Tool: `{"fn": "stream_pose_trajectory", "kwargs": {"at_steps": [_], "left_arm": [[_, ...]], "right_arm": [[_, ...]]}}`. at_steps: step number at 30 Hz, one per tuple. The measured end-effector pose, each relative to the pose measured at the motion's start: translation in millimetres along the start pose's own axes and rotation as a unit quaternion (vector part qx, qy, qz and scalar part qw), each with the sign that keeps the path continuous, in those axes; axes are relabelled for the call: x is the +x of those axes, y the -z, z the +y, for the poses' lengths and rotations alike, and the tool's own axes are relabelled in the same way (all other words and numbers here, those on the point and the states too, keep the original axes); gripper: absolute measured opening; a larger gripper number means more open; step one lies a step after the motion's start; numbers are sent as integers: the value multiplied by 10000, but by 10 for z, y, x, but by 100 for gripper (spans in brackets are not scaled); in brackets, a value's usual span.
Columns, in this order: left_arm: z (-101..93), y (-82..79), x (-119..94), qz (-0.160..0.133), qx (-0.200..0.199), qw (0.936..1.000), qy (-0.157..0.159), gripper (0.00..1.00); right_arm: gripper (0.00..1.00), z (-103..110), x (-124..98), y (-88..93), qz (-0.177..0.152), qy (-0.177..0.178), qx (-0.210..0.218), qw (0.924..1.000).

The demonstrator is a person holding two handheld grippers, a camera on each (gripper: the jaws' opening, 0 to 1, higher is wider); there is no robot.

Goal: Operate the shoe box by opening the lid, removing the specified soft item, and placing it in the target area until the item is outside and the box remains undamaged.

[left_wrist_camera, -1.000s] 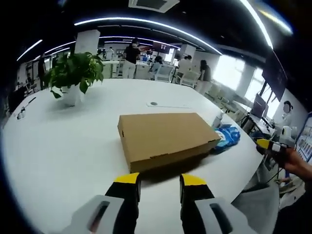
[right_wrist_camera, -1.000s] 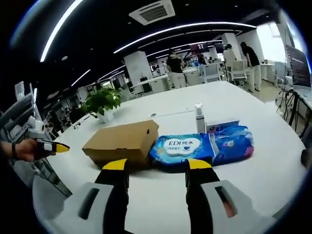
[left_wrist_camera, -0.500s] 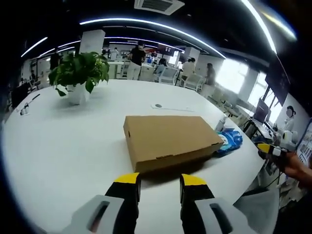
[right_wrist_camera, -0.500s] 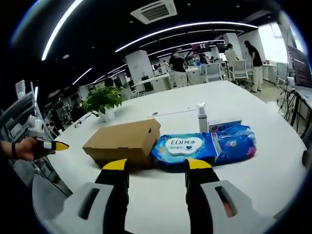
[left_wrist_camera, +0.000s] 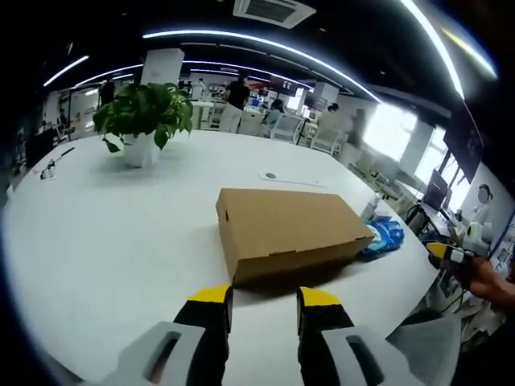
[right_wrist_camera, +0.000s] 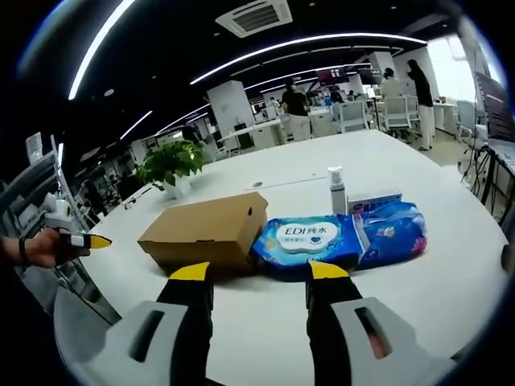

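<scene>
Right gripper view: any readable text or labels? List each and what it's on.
"EDI纯水" on the white label of the blue soft wipes pack.
Smaller print under it: too small to read.
Second blue patterned pack: print blurred.
Brown cardboard shoe box: no readable text.
White pump bottle: nothing legible.

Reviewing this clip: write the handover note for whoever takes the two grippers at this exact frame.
Left gripper: open, empty, above the white table, short of the shoe box.
Right gripper: open, empty, facing the box end and the blue wet-wipes pack.
Shoe box: closed, lid down, lying flat on the table. The wipes pack lies beside it, with a second blue pack, a white pump bottle and a potted plant beyond.
Done: nothing yet.
Left: open the lid, take out the soft item, place it in the target area. I cannot tell where that is.
</scene>
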State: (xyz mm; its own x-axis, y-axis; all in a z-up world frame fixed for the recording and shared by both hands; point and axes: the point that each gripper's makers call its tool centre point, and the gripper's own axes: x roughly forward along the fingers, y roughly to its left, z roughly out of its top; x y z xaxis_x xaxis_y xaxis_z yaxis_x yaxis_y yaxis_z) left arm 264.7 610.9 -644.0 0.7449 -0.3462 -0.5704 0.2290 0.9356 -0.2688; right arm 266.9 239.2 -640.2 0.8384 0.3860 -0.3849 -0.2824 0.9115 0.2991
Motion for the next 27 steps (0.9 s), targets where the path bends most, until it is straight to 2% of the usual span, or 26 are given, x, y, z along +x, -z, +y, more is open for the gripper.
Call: {"fn": "stream_pose_trajectory", "kwargs": {"at_steps": [27], "left_arm": [[97,0,-9,-67,-155,9998,-66,32]], "right_arm": [[42,-25,26,-5,3,38,63,10000]]}}
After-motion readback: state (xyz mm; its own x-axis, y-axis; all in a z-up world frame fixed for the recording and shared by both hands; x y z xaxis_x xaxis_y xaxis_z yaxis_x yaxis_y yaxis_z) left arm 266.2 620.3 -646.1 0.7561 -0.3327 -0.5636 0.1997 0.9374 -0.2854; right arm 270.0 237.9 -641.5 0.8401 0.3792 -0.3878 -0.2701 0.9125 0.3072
